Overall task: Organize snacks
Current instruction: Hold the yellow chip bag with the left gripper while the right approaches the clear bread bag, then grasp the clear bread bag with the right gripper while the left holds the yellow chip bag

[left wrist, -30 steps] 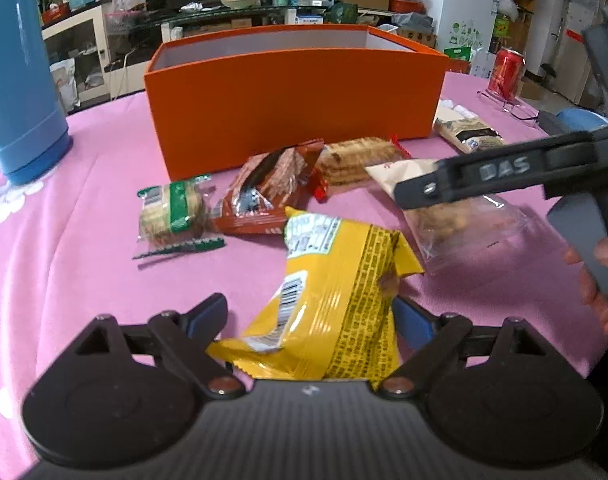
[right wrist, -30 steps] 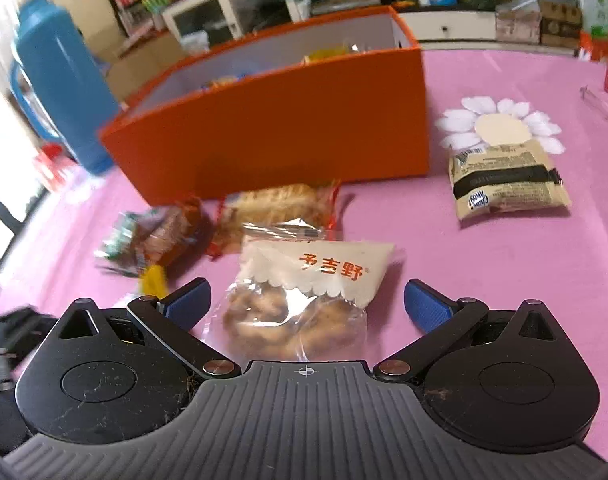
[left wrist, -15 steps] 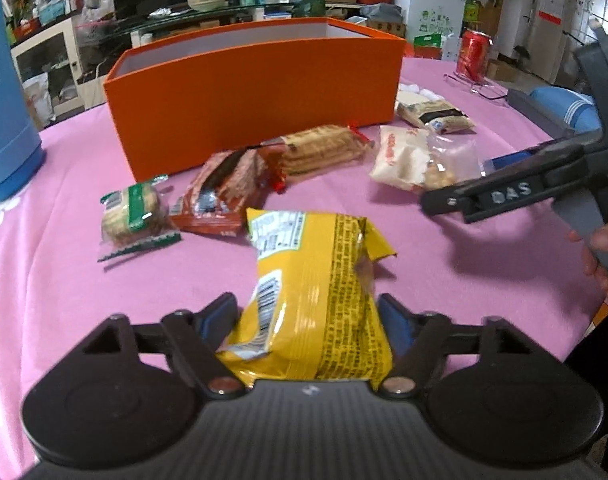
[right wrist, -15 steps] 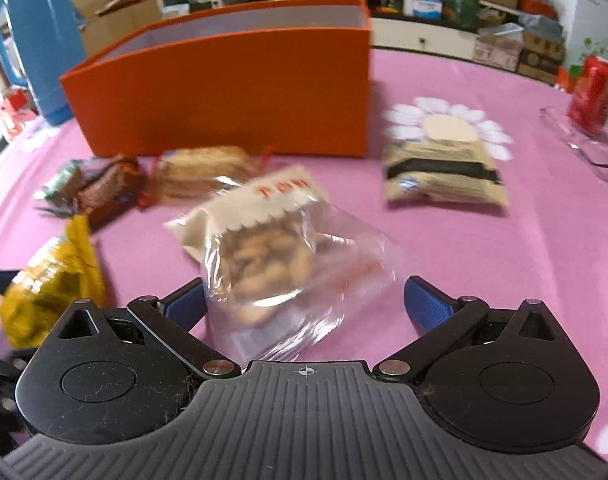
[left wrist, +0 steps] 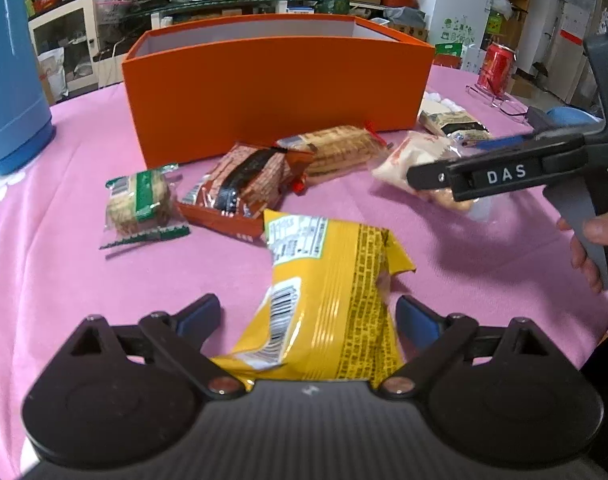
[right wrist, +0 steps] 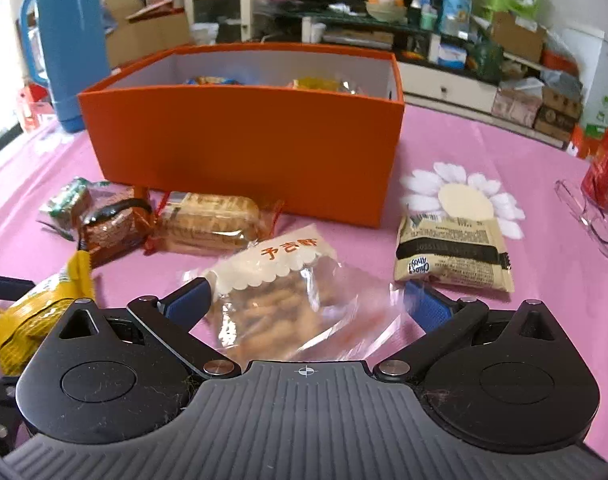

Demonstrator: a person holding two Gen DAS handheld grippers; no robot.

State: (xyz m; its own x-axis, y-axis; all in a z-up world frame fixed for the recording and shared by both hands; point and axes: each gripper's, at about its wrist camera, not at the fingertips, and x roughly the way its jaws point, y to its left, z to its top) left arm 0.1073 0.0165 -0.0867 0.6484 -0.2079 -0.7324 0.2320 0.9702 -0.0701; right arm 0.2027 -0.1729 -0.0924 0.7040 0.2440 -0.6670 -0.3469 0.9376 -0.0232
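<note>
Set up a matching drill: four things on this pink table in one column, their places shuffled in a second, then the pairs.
1. yellow packet
2. clear cookie bag
3. red can
4. blue thermos

A. beside the glasses
B. between the left claw's fingers
C. left of the orange box
D. between the right claw's fingers

Pairs: 1-B, 2-D, 3-A, 4-C

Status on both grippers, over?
Left gripper just opening, yellow bag loose between jaws. Right gripper open around clear bag. Orange box ahead, nothing blocking.
</note>
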